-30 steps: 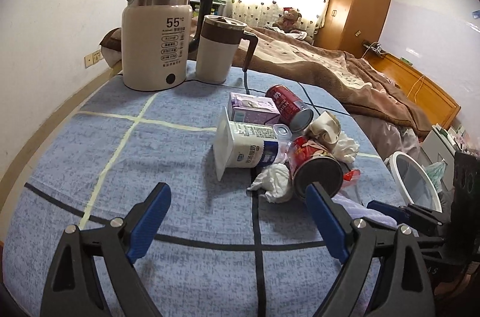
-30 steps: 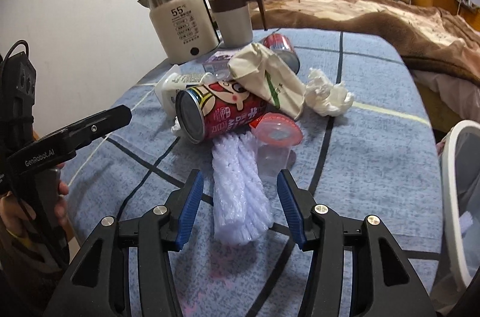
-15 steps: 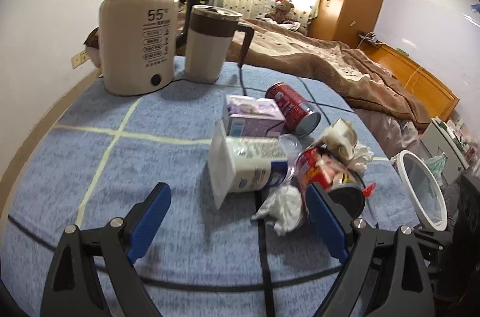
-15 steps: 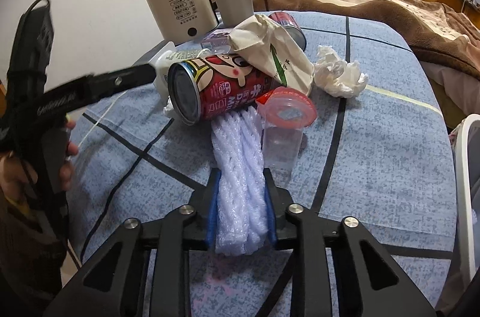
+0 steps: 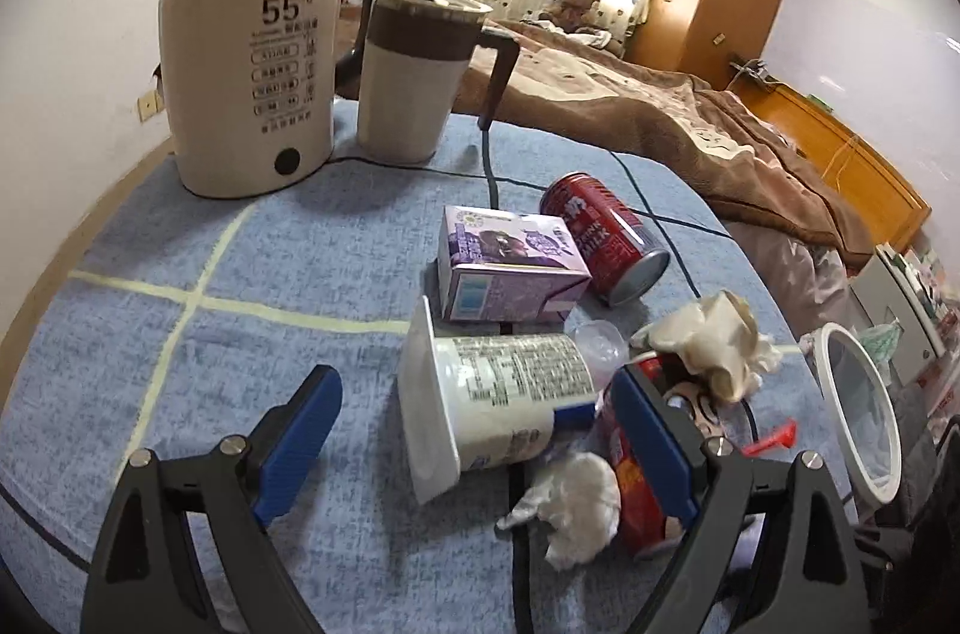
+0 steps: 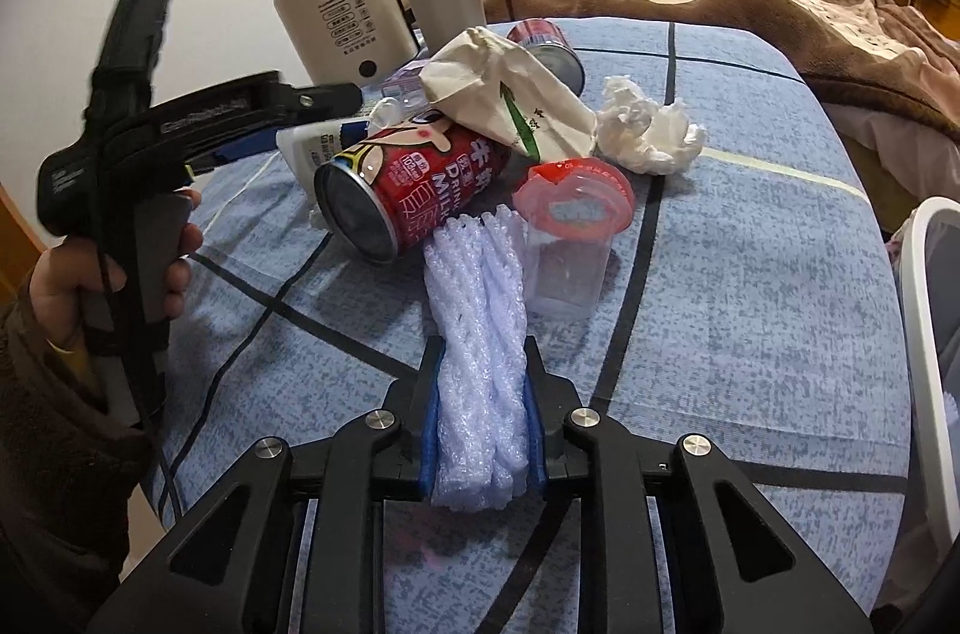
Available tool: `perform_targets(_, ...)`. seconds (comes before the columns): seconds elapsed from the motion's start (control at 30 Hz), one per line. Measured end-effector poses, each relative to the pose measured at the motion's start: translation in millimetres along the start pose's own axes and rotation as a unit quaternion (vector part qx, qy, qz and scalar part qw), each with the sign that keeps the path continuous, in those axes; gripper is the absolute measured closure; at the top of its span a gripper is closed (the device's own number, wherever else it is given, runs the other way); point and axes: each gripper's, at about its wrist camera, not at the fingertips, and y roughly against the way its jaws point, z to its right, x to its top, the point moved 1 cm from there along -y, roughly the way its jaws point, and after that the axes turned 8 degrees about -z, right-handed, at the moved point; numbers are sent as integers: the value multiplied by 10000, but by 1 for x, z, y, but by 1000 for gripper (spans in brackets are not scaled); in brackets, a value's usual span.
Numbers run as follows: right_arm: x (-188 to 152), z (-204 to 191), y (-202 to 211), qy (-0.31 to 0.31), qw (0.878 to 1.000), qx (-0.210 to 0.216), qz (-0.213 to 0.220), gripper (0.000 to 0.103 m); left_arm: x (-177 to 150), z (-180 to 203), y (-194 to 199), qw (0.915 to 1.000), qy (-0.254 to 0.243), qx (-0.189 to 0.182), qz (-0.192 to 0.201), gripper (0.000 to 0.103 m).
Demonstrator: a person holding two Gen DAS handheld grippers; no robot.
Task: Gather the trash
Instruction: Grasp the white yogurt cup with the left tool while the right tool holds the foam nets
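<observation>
You have two red cans on the counter (image 5: pixel 180 334): the near red can (image 6: pixel 408 196) with the cartoon face and the far red can (image 5: pixel 606 238), both on their sides. There are two crumpled tissues, the far tissue (image 6: pixel 648 132) and the near tissue (image 5: pixel 570 502), plus one yoghurt cup (image 5: pixel 486 394), one purple carton (image 5: pixel 504 268), one crumpled paper bag (image 6: pixel 504 93), one clear cup with a red lid (image 6: pixel 570 226) and one white foam net sleeve (image 6: pixel 480 334).

Your right view alone shows the foam net sleeve, a long, ribbed, translucent white roll lying near the counter's near edge, just beside the clear cup. Your right tool (image 6: pixel 483 424) has its blue pads pressed on the sleeve's near end. Only your left view shows the carton's full face and the near tissue.

Your left tool (image 5: pixel 480 448) stands wide open, empty, its pads either side of the yoghurt cup. One kettle (image 5: pixel 252 81) and one mug (image 5: pixel 414 75) stand at the far left.
</observation>
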Motion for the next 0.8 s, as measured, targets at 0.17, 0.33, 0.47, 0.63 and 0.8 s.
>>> perform_targets(0.17, -1, -2, 0, 26, 10000, -34, 11, 80, 0, 5, -8, 10000, -33, 52, -46, 17)
perform_targets(0.33, -2, -1, 1, 2, 10000, -11, 26, 80, -3, 10, -14, 9996, -132, 156, -187, 33)
perform_targets(0.47, -3, -1, 1, -10, 10000, -1, 35, 80, -5, 15, -12, 9994, -260, 176, -139, 44)
perform_targets(0.63, -4, 0, 2, -16, 10000, 4, 54, 80, -6, 15, -10, 9992, -306, 199, -134, 47)
perform_targets(0.8, -6, -1, 4, 37, 9999, -58, 104, 80, -8, 17, -1, 9992, -346, 208, -37, 47)
